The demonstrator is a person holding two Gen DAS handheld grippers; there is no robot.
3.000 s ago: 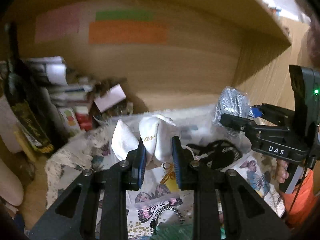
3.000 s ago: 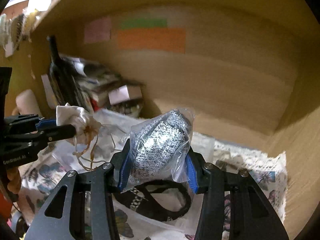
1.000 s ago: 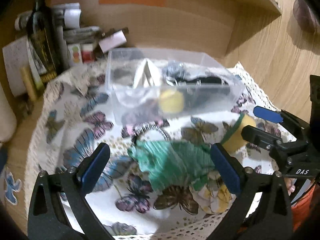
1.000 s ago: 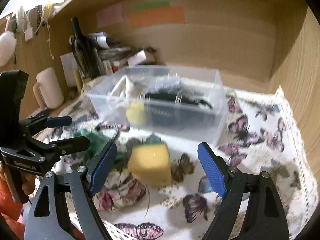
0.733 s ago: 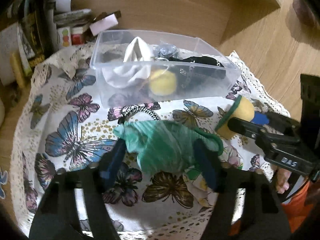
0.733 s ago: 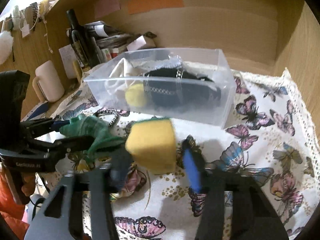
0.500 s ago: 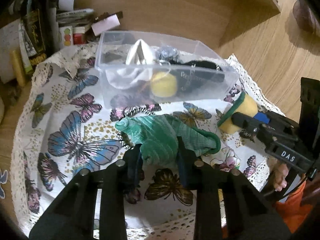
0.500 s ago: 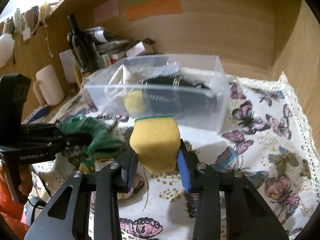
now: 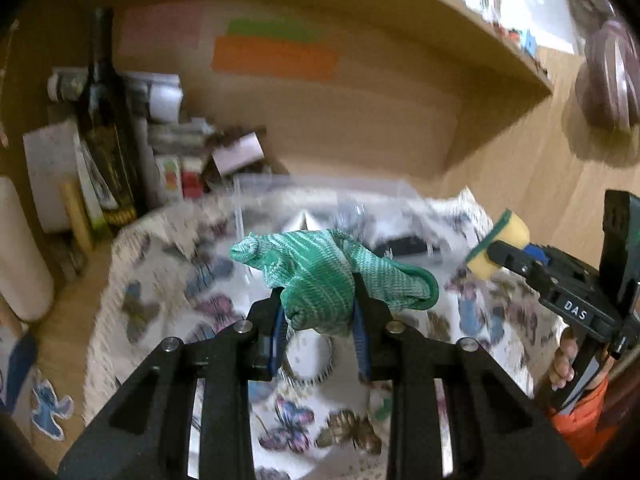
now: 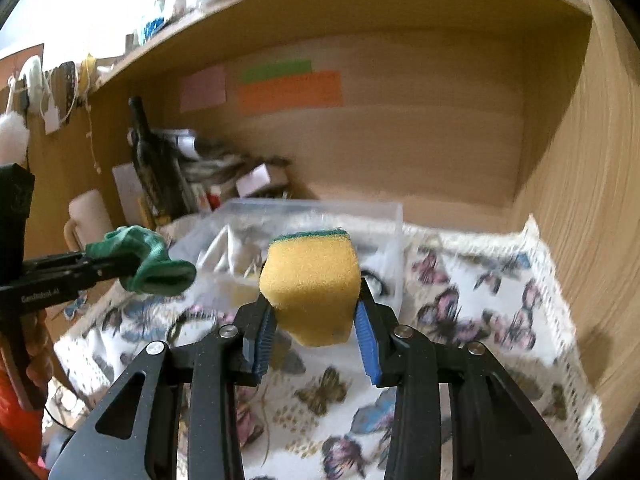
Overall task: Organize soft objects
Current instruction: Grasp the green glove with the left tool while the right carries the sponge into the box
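Note:
My left gripper (image 9: 318,320) is shut on a green knit glove (image 9: 320,276) and holds it in the air above the butterfly cloth (image 9: 160,300). The glove also shows in the right wrist view (image 10: 148,260). My right gripper (image 10: 316,332) is shut on a yellow sponge (image 10: 312,284) with a green scouring top, lifted in front of the clear plastic box (image 10: 384,216). The sponge also shows at the right of the left wrist view (image 9: 500,248). The box (image 9: 320,188) holds a white cloth (image 10: 224,248) and dark items, blurred.
A dark bottle (image 9: 104,128), papers and small boxes (image 9: 236,156) crowd the back left corner. A cream mug (image 10: 86,216) stands at the left. A striped hair tie (image 9: 308,356) lies on the cloth below the glove. Wooden walls enclose the back and right.
Both grippers closed, the left on the green glove and the right on the sponge, and lifted them off the cloth toward the box.

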